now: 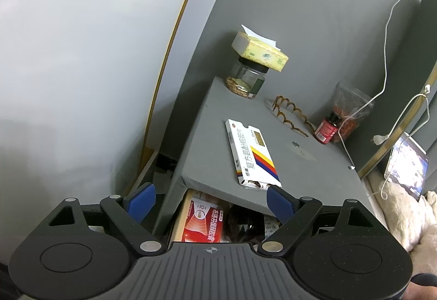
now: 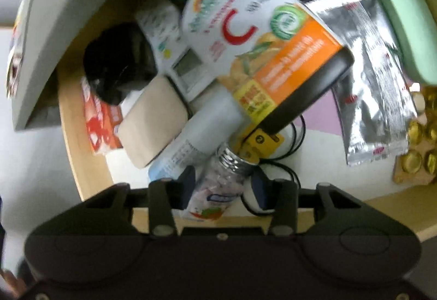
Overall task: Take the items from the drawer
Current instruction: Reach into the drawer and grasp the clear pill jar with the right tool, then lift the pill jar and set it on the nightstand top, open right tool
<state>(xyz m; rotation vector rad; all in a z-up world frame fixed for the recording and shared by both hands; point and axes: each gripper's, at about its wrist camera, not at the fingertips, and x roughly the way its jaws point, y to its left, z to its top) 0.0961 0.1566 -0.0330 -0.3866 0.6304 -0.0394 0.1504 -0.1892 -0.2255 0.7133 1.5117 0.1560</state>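
**Right gripper closing on a small bottle in the crowded drawer**

The left gripper (image 1: 210, 199) hangs above the drawer (image 1: 181, 214), fingers wide apart and empty, likely held clear so it does not block the reach. A white medicine box (image 1: 252, 154) lies on the nightstand top (image 1: 202, 136) at 12 o'clock from it.

In the right view, the right gripper (image 2: 222, 188) is down in the drawer, fingers close on either side of a silver-capped bottle (image 2: 218, 185) at 6 o'clock; whether they pinch it I cannot tell. A large vitamin bottle (image 2: 262, 38) lies at 12 o'clock, probably crowding the lift.
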